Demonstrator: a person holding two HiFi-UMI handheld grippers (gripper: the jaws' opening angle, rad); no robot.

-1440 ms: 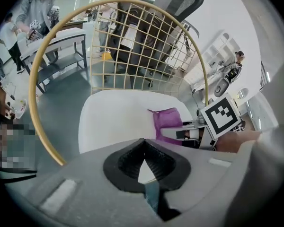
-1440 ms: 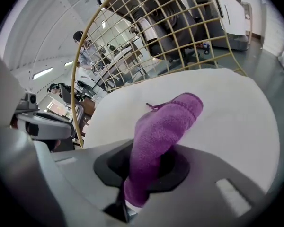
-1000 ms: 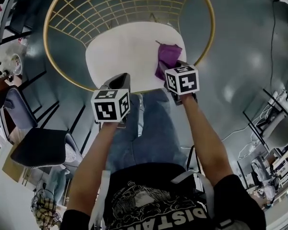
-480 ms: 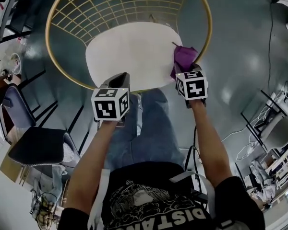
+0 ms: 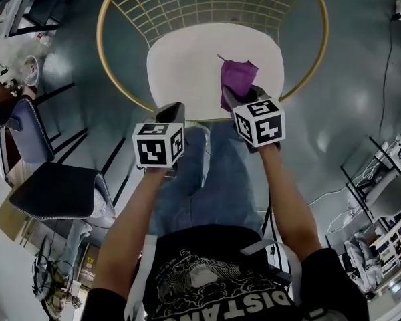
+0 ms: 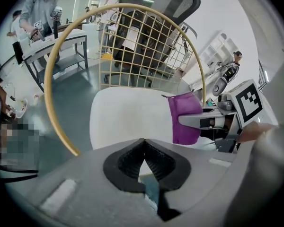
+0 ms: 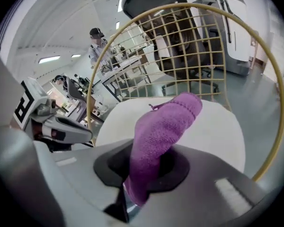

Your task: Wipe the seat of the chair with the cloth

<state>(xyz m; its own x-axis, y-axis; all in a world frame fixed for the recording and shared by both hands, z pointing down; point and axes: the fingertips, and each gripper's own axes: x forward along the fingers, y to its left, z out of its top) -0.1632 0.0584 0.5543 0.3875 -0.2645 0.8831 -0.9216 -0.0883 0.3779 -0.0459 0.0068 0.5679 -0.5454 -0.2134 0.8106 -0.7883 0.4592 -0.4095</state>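
Observation:
A gold wire chair with a white round seat [image 5: 194, 65] stands in front of me. My right gripper [image 5: 242, 97] is shut on a purple cloth [image 5: 236, 75], which rests against the seat's right front part. In the right gripper view the cloth [image 7: 163, 131] sticks up from between the jaws over the seat [image 7: 213, 136]. My left gripper [image 5: 171, 112] hovers at the seat's front edge, shut and holding nothing. From the left gripper view the seat [image 6: 128, 119] lies ahead, with the cloth [image 6: 185, 117] and the right gripper to the right.
The gold wire backrest [image 5: 214, 2] curves round the seat's far side. A dark office chair [image 5: 53, 189] stands at the left. Desks with clutter [image 5: 13, 59] line the far left, and more furniture [image 5: 381, 179] sits at the right. Grey floor surrounds the chair.
The right gripper with the cloth has swung from the seat's right rim back inward over the seat. The left gripper has stayed near the front edge.

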